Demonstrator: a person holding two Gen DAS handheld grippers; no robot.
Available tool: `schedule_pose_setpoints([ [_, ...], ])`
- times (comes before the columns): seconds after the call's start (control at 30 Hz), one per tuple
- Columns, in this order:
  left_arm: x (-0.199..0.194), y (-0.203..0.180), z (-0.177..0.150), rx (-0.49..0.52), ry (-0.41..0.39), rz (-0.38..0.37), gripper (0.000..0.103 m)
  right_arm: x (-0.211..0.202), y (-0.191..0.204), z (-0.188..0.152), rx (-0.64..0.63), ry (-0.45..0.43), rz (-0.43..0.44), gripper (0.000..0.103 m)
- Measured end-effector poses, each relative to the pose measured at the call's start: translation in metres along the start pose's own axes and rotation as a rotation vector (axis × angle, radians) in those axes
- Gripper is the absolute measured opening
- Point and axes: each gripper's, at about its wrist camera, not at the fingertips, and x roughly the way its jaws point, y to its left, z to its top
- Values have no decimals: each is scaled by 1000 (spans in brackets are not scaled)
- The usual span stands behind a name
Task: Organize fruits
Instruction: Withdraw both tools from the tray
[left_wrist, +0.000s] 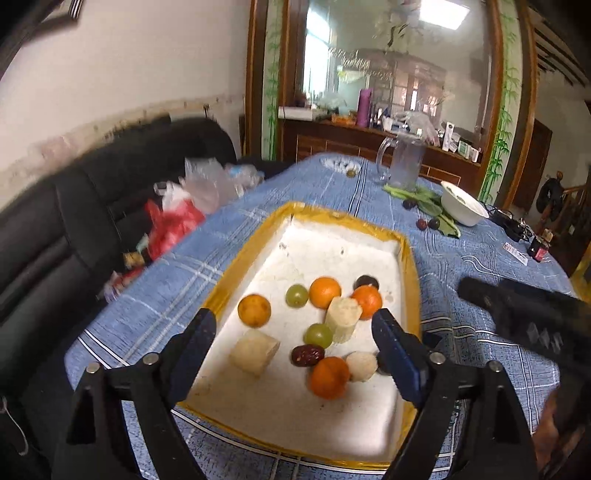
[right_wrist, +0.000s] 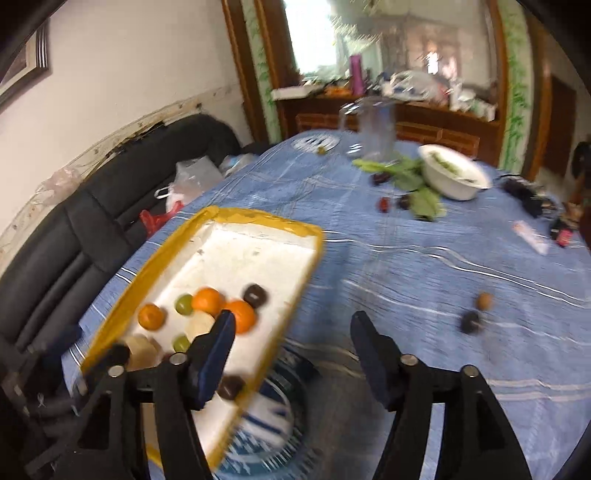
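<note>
Left wrist view has your left hand-held gripper (left_wrist: 293, 332) tipped downward over the white foam tray with a yellow taped rim (left_wrist: 412, 258), its blue-padded jaws spread wide and released, nothing pressed between them. That tray lies on the counter under a blue checked cloth (left_wrist: 461, 258), its long axis running away from you toward the clear plastic jug (left_wrist: 404, 162). In it sit small round oranges (left_wrist: 325, 292), green grapes (left_wrist: 296, 295), a dark red date (left_wrist: 307, 355) and pale cut cylinder pieces (left_wrist: 343, 319), one upright, another (left_wrist: 255, 351) lying on its side. Your right hand-held gripper (right_wrist: 291, 326) also angles down, jaws apart and empty, above the cloth just right of the tray's edge; its left finger overlaps the tray. A brown round fruit (right_wrist: 484, 301) and a dark one (right_wrist: 471, 322) lie loose on the cloth, well apart from the tray.
</note>
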Motion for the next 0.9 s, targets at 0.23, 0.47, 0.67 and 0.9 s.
schedule_pose_setpoints([
  [0.23, -27, -28, -2, 54, -47, -5, 92, -48, -28, -44, 89, -52, -73, 74],
  [0.47, -43, -48, -11, 98, -42, -37, 92, -58, -34, -71, 96, -26, -109, 76],
  [0.67, -53, -52, -14, 104, -55, -41, 92, -63, -35, -80, 108, -21, -114, 76],
  [0.9, -57, -52, -17, 109, -56, -44, 92, -66, -26, -83, 79, -29, -125, 79],
])
